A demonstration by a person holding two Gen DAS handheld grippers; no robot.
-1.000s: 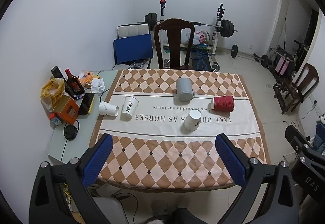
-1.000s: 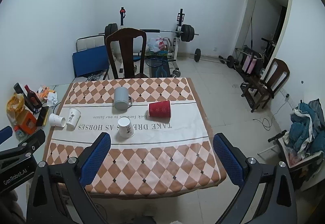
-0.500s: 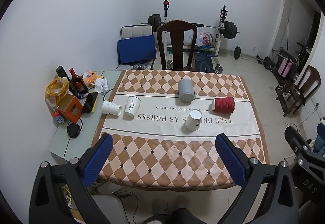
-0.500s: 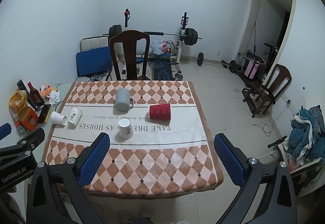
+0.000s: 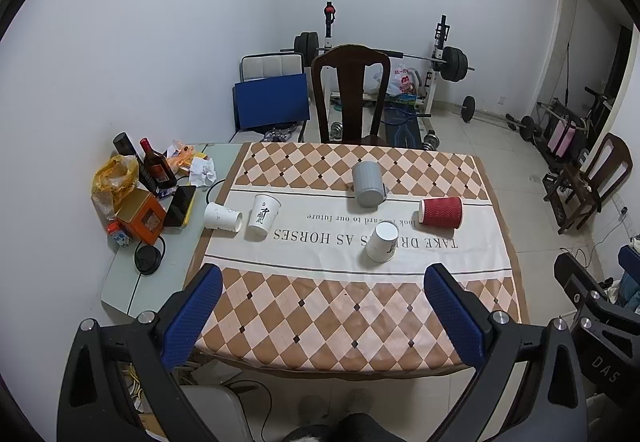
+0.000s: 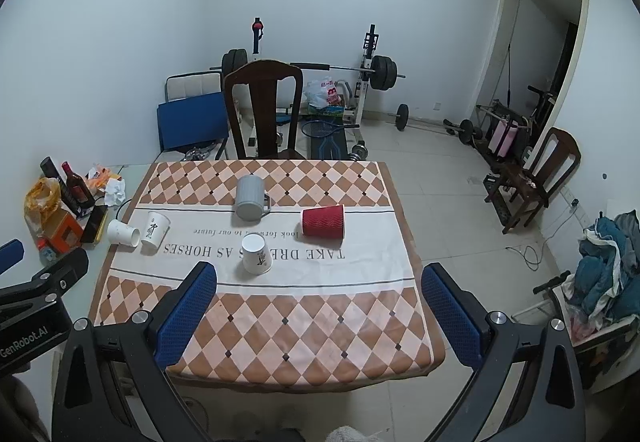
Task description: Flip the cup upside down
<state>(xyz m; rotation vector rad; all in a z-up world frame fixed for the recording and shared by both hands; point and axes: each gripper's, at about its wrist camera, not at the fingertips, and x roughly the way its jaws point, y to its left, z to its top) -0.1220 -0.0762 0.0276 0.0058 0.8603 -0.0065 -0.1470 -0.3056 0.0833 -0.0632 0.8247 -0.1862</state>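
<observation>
Several cups sit on the checkered tablecloth (image 5: 320, 306). A red ribbed paper cup (image 5: 440, 212) (image 6: 323, 222) lies on its side at the right. A grey mug (image 5: 369, 184) (image 6: 250, 197) stands upside down at the back. A white paper cup (image 5: 383, 242) (image 6: 256, 254) stands upside down in the middle. Another white printed cup (image 5: 263, 214) (image 6: 154, 228) stands upright at the left, beside a white cup (image 5: 222, 216) (image 6: 122, 232) lying on its side. My left gripper (image 5: 320, 310) and right gripper (image 6: 318, 312) are open and empty, held high before the table's near edge.
A grey side table (image 5: 132, 282) at the left holds bottles (image 5: 158, 165), an orange box (image 5: 140, 215), a yellow bag and a phone. A dark wooden chair (image 5: 350, 93) stands behind the table. Gym weights line the back wall; another chair (image 6: 536, 177) is at the right.
Both grippers have drawn back and up slightly, so the table looks a little smaller and lower in view. The cups have not moved.
</observation>
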